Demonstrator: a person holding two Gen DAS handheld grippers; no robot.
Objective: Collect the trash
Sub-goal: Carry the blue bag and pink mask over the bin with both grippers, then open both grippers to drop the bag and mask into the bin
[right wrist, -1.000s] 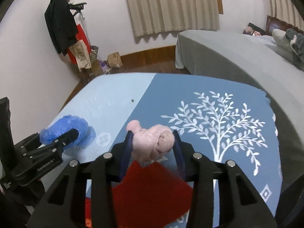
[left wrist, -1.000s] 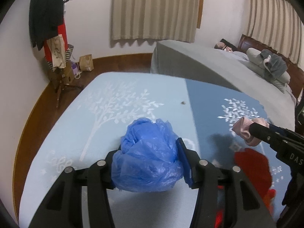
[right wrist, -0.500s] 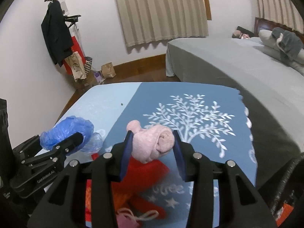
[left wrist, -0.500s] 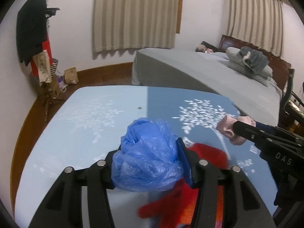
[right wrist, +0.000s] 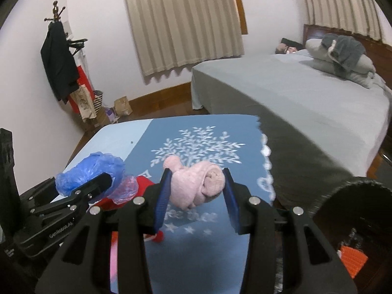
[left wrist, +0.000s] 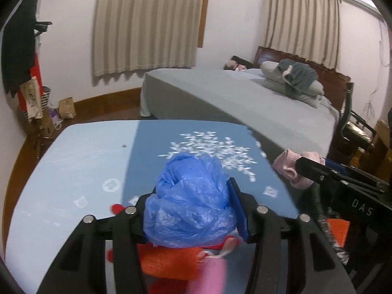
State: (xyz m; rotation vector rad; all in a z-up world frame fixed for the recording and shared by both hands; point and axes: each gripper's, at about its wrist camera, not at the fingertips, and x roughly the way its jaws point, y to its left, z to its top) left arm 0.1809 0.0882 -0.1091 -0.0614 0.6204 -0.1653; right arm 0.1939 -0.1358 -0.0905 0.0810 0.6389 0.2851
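Below, a blue leaf-print cloth (left wrist: 186, 144) — left fingers (left wrist: 193, 205) pinch a blue bag (left wrist: 191, 208), right fingers (right wrist: 196, 191) a pink wad (right wrist: 198, 186).

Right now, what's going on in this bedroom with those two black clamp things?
A person is tidying up with a handheld gripper in each hand. The left gripper is clamped on a crumpled blue plastic bag, and the right gripper is clamped on a rolled-up pink cloth. Both are held up above a blue mat with a white tree pattern, beside the grey bed. A dark bin sits at the lower right.
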